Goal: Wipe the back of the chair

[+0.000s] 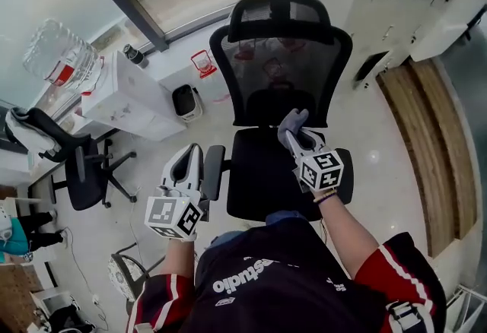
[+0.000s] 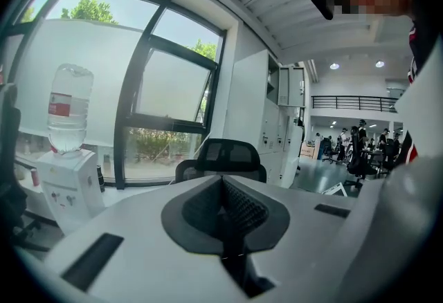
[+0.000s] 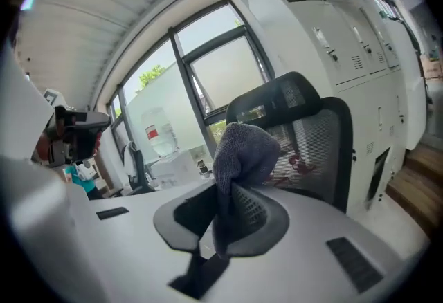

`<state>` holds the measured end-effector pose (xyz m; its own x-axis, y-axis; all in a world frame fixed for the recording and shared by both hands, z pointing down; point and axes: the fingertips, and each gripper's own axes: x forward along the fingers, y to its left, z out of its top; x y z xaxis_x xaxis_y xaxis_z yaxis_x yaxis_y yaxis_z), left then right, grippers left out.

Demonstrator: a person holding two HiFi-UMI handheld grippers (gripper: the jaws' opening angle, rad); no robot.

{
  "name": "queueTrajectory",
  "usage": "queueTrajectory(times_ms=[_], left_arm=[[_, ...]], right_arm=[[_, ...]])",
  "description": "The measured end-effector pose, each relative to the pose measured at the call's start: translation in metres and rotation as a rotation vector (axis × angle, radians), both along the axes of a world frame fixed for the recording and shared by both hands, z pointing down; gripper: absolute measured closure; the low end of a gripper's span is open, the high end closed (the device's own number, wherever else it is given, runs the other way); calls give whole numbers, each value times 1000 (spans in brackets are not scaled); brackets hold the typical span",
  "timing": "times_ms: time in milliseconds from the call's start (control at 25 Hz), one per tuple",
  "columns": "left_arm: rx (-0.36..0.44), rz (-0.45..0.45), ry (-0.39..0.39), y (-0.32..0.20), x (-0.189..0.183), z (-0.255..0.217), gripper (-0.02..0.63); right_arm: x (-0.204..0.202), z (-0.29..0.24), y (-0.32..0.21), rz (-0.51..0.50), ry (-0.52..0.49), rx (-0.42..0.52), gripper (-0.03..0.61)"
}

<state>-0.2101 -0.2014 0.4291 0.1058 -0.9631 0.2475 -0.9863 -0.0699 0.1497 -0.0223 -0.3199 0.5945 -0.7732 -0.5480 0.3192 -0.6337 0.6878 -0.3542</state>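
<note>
While the right gripper [image 1: 301,141] clamps a grey cloth [image 3: 242,149] before the black mesh-backed chair [image 1: 285,73], the left gripper [image 1: 188,160] sits closed, empty; the dark shirt [image 1: 266,286] reads "studio".

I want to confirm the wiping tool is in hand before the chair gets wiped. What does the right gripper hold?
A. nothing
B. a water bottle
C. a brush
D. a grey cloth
D: in the right gripper view, the right gripper has its jaws closed on a grey cloth, which bunches up above them in front of the chair.
</note>
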Motion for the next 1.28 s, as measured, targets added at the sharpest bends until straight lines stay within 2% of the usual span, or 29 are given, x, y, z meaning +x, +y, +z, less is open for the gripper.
queueTrajectory(times_ms=[160,320,520,760,1040,1280], left_arm=[[22,35,28,20,6,3,591],[39,57,42,71,0,6,591],[67,91,35,160,-15,-3,591],[120,156,52,250,-13,-25,591],[161,278,93,307,22,-45,591],[206,353,104,334,71,-69,591]], right_arm=[[24,-10,27,37,44,48,518],[33,-36,74,77,72,120,518],[28,-76,169,134,53,180,518],[12,-128,294,127,26,259,518],[21,-174,399,168,19,316,518],[52,-214,441,198,7,387,518]])
